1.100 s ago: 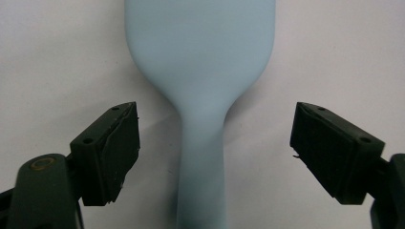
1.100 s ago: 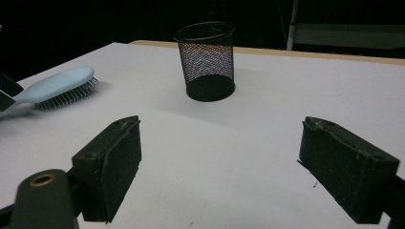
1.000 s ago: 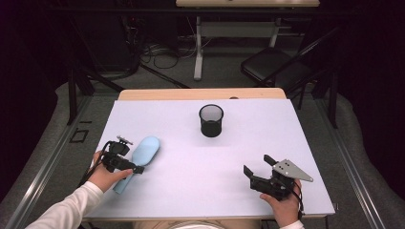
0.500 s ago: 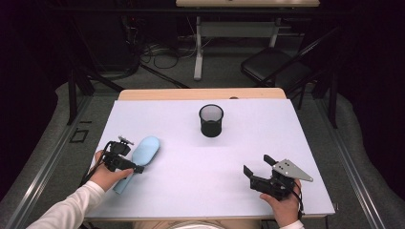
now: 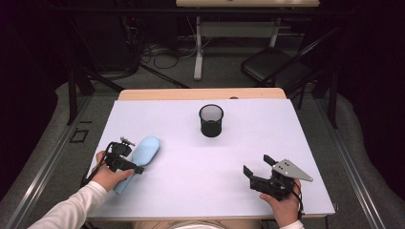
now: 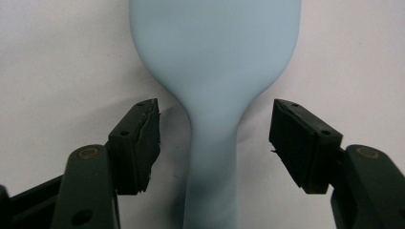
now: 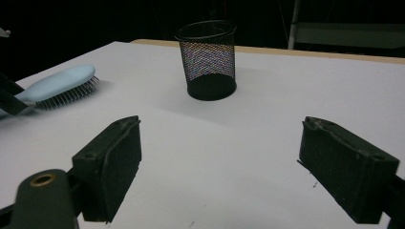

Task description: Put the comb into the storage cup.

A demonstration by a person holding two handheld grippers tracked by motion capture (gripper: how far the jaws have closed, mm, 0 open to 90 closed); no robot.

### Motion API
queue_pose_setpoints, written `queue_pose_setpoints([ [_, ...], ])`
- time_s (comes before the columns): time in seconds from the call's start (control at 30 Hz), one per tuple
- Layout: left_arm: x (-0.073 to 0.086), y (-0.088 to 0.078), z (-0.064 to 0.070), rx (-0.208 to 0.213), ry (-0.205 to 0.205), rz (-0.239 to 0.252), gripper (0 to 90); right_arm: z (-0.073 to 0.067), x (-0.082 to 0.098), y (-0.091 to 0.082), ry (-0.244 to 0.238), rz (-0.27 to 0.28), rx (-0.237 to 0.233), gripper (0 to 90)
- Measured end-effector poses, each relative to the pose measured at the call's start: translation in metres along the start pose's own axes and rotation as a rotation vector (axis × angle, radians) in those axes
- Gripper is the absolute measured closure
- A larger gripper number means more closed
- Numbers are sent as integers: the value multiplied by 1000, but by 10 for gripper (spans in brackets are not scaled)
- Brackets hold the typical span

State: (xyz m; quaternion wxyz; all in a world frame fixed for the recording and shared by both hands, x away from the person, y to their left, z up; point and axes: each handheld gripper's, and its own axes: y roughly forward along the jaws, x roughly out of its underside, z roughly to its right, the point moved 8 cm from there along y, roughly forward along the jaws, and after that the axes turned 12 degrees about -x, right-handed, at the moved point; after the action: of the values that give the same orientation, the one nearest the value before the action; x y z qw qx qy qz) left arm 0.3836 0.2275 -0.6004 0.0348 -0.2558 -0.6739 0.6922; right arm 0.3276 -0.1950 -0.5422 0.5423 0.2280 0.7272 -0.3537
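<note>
A pale blue hairbrush point(image 5: 144, 150) lies bristles down on the white table point(image 5: 191, 157) at the front left, its handle pointing toward the person. My left gripper point(image 5: 133, 156) is open over that handle. In the left gripper view its two jaws stand on either side of the brush's narrow neck point(image 6: 215, 138) without touching it, and the wide brush head point(image 6: 215, 47) is just ahead. My right gripper point(image 5: 257, 164) rests open near the front right edge, with nothing between its jaws point(image 7: 219, 162). From there the hairbrush point(image 7: 57, 83) lies far off to the left.
A black mesh pen cup point(image 5: 211, 120) stands upright at the middle back of the table, also ahead in the right gripper view as the cup point(image 7: 207, 57). Beyond the table are a folding chair point(image 5: 277, 69), desk legs and cables on the floor.
</note>
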Motion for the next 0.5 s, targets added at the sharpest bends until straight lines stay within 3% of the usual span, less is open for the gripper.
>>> queue_pose_setpoints([
  [0.17,1,1,-1,2,15,-3,440,0,0,0,0,-1,1,142],
  [0.5,2,4,1,8,18,-17,499,0,0,0,-1,-1,1,142],
])
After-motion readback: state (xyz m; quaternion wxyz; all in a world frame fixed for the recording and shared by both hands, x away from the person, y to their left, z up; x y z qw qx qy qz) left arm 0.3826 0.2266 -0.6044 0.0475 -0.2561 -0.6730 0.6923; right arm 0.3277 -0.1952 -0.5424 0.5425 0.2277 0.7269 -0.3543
